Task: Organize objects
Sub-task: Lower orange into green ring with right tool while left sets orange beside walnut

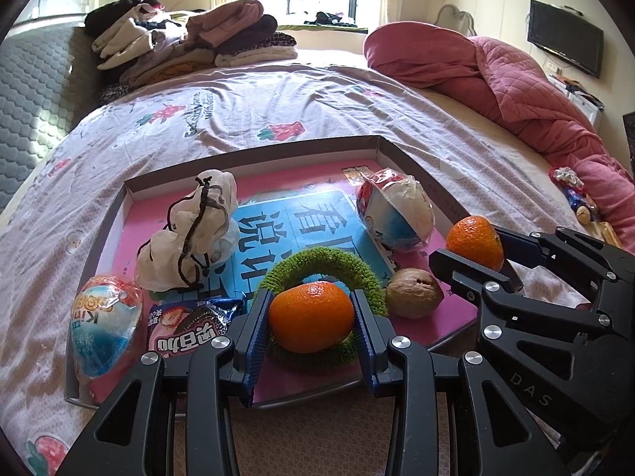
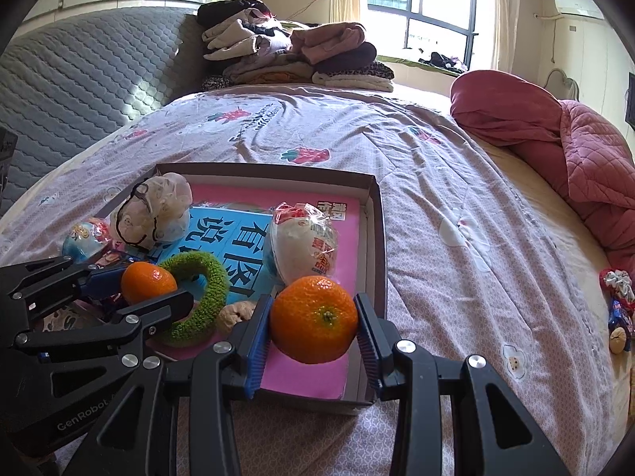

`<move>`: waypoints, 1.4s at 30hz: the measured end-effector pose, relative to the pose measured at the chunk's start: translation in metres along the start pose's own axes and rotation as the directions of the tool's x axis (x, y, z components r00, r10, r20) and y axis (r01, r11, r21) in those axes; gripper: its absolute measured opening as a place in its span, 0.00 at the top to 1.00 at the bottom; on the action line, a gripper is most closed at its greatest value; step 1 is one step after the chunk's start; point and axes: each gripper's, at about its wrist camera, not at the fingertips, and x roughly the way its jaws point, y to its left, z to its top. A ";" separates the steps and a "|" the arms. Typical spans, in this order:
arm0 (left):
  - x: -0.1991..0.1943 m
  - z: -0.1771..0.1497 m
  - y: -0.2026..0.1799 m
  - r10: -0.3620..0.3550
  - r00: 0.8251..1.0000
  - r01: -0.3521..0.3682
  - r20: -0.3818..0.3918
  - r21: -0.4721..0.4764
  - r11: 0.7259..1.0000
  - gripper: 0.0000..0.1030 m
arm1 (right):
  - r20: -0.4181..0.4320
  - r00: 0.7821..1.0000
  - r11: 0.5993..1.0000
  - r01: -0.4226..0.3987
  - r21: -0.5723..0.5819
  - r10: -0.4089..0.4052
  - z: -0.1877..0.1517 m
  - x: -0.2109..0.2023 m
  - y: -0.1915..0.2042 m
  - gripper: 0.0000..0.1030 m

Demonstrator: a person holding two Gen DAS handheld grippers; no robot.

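A shallow cardboard box [image 1: 254,150] [image 2: 377,214] with a pink and blue printed floor lies on the bed. My left gripper [image 1: 311,317] [image 2: 149,285] is shut on an orange tangerine [image 1: 311,315] [image 2: 147,281], held over a green fuzzy ring [image 1: 321,261] [image 2: 206,277] in the box. My right gripper [image 2: 315,323] [image 1: 474,248] is shut on a second tangerine [image 2: 313,319] [image 1: 474,244], above the box's near right corner. In the box lie a walnut [image 1: 412,293] [image 2: 234,315], a white drawstring pouch [image 1: 190,234] [image 2: 152,210], two wrapped egg-shaped toys [image 1: 393,208] [image 1: 105,325] and a snack packet [image 1: 186,333].
The box rests on a pale flowered sheet [image 1: 278,107] [image 2: 456,206]. A pink quilt [image 1: 516,79] [image 2: 575,150] is bunched at the right, with small wrapped items [image 2: 619,309] below it. Folded clothes [image 1: 190,39] [image 2: 293,51] are stacked at the far end, beside a grey padded headboard [image 2: 79,71].
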 end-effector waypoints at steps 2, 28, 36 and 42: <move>0.001 0.000 -0.001 0.005 1.000 -0.005 -0.005 0.006 1.000 0.61 | -0.004 1.000 1.000 0.005 -0.006 -0.005 0.000 0.003 0.002 0.61; 0.006 0.007 -0.004 0.053 0.997 -0.051 -0.049 0.035 0.998 0.59 | -0.099 0.993 0.995 0.053 -0.088 -0.061 0.003 0.021 0.007 0.60; 0.003 0.005 0.002 0.048 0.997 -0.048 -0.061 0.015 0.999 0.49 | -0.098 0.994 0.995 0.046 -0.084 -0.054 0.003 0.014 0.005 0.59; 0.000 0.006 0.002 0.051 0.997 -0.049 -0.064 0.019 0.999 0.47 | -0.095 0.994 0.995 0.051 -0.088 -0.059 0.005 0.009 0.007 0.58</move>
